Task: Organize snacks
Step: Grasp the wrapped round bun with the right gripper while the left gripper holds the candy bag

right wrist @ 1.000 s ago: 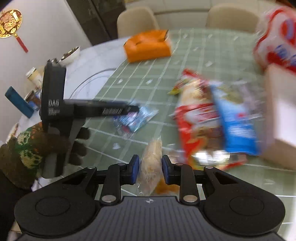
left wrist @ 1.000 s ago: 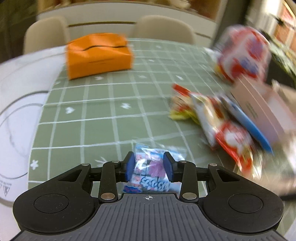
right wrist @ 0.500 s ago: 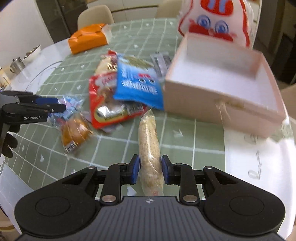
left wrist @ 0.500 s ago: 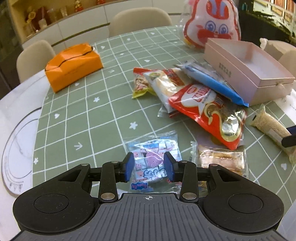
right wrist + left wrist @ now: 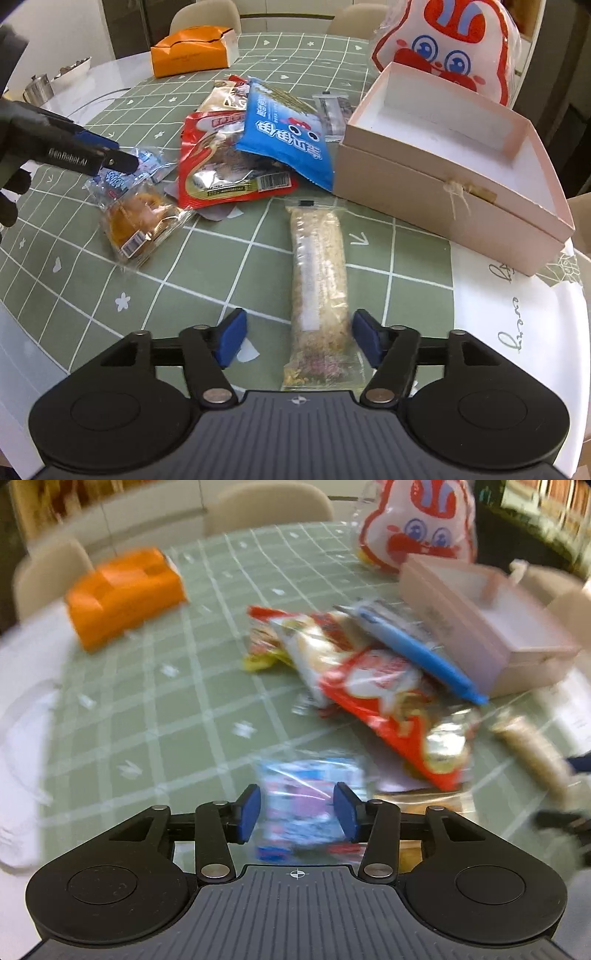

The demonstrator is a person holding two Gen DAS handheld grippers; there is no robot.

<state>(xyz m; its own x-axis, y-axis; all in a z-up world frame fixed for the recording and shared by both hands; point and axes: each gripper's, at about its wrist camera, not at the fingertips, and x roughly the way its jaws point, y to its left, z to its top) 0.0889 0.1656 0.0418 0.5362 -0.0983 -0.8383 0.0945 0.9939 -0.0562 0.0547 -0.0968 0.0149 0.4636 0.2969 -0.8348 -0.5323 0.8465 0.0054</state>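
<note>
The right gripper [image 5: 299, 338] had just been opening; its jaws stood spread, clear of the rice bar [image 5: 319, 284] lying flat on the tablecloth [image 5: 207, 280] near the pink box [image 5: 454, 192]. The left gripper [image 5: 297, 812] had also just been opening, its pads apart around the blue packet [image 5: 306, 805].

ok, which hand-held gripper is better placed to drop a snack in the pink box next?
Right, probably. The right hand-held gripper, jaws just opened, straddles the long cereal bar beside the pink box. The left hand-held gripper is farther away, behind the snack pile.
</note>
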